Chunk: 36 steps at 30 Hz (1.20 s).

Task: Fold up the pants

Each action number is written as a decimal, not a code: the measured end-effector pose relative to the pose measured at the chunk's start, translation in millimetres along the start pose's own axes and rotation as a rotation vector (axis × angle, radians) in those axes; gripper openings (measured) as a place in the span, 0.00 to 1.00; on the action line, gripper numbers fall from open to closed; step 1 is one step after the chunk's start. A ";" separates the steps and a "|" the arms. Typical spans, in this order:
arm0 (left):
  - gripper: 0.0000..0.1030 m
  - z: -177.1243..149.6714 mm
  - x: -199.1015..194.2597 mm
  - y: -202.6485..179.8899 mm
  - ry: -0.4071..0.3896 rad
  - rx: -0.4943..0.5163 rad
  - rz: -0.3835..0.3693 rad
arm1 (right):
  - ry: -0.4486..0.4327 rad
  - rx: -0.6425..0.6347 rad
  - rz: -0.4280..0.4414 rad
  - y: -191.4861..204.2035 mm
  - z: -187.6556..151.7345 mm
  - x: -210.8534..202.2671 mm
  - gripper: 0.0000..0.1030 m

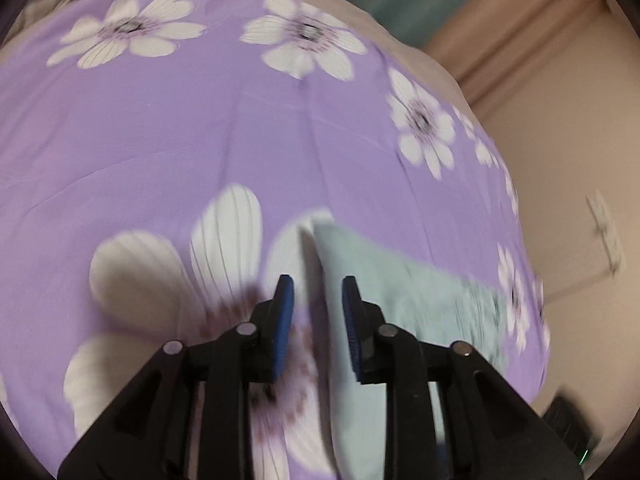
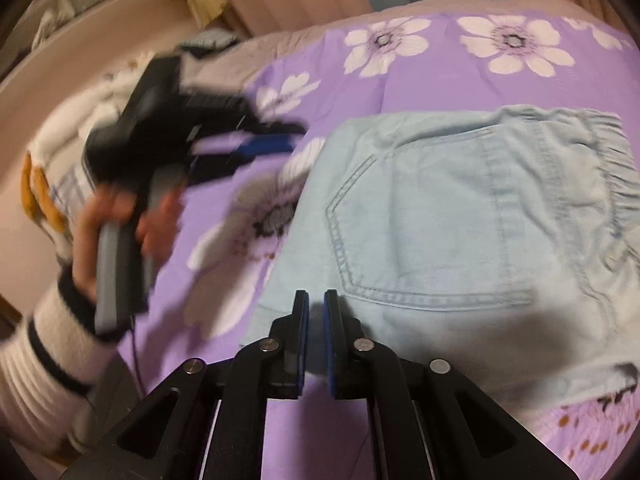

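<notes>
Purple floral bedding [image 2: 400, 80] printed with large white flowers is seen covering a bed, on which folded pale-blue denim pants [image 2: 460, 220] are laid flat, back pocket up, on the right of the scene. Just over their near left edge the black right gripper [image 2: 316, 300] is held, its blue-padded jaws parted narrowly with nothing between them. Farther left, the black left gripper [image 1: 318, 286] is held wide open above the bedding beside the pants' edge.
</notes>
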<state>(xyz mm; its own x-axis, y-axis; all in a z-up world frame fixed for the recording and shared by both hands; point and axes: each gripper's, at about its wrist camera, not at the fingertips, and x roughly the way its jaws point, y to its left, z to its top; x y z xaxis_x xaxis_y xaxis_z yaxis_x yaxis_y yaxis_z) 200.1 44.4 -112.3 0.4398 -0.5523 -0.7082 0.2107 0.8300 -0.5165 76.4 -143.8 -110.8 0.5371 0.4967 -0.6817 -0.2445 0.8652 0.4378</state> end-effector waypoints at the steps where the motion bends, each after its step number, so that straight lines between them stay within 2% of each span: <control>1: 0.38 -8.7 -3.3 -7.6 0.007 0.029 -0.002 | -0.021 0.030 0.001 -5.2 1.0 -9.5 0.14; 3: 0.53 -23.0 -8.1 -21.9 0.015 0.071 -0.011 | -0.058 0.063 -0.029 -13.7 3.3 -25.0 0.20; 5: 0.59 -40.2 -13.6 -37.1 0.021 0.107 -0.037 | -0.111 0.101 -0.082 -27.4 6.7 -46.6 0.23; 9: 0.57 -68.2 -7.0 -66.2 0.041 0.191 -0.053 | -0.178 0.176 -0.239 -56.5 15.2 -78.3 0.24; 10: 0.56 -76.6 -1.6 -73.8 0.053 0.223 -0.043 | -0.188 0.182 -0.251 -60.9 16.8 -82.7 0.24; 11: 0.54 -80.4 3.2 -78.4 0.066 0.234 -0.041 | -0.203 0.180 -0.259 -64.3 18.4 -86.7 0.24; 12: 0.46 -85.5 8.2 -81.4 0.080 0.239 -0.050 | -0.209 0.169 -0.274 -65.6 19.1 -87.5 0.24; 13: 0.41 -90.8 14.5 -84.0 0.099 0.248 -0.055 | -0.203 0.153 -0.295 -65.7 18.8 -86.6 0.24; 15: 0.41 -101.0 22.1 -85.5 0.111 0.273 -0.025 | -0.169 0.118 -0.369 -66.7 15.3 -79.5 0.24; 17: 0.41 -108.7 30.3 -81.3 0.134 0.274 -0.010 | -0.097 0.093 -0.470 -72.0 5.1 -67.9 0.24; 18: 0.42 -112.4 28.6 -80.0 0.123 0.282 -0.013 | -0.074 0.099 -0.485 -76.6 -0.4 -64.6 0.24; 21: 0.42 -119.3 21.6 -81.3 0.121 0.320 0.002 | -0.063 0.127 -0.486 -84.9 -9.9 -69.8 0.24; 22: 0.42 -120.9 17.9 -80.7 0.118 0.322 0.005 | -0.062 0.146 -0.461 -87.9 -11.4 -75.2 0.24; 26: 0.42 -126.1 1.0 -69.7 0.097 0.285 0.004 | -0.083 0.244 -0.365 -99.3 -15.2 -99.7 0.24; 30: 0.42 -128.3 -6.9 -59.8 0.089 0.223 -0.001 | -0.131 0.231 -0.381 -86.8 -17.9 -116.6 0.24; 34: 0.42 -121.3 -8.5 -54.4 0.094 0.130 -0.021 | -0.226 0.214 -0.256 -71.3 -12.4 -127.0 0.24; 36: 0.42 -120.9 -6.5 -55.2 0.099 0.123 -0.011 | -0.220 0.207 -0.191 -66.5 -6.9 -116.8 0.24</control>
<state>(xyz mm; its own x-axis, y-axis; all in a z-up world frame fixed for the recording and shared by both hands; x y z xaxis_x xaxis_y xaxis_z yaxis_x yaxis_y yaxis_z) 80.1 -7.3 -137.3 0.3502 -0.5614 -0.7498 0.3231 0.8238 -0.4659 24.3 -258.9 -64.3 0.7237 0.2814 -0.6301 0.0334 0.8977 0.4392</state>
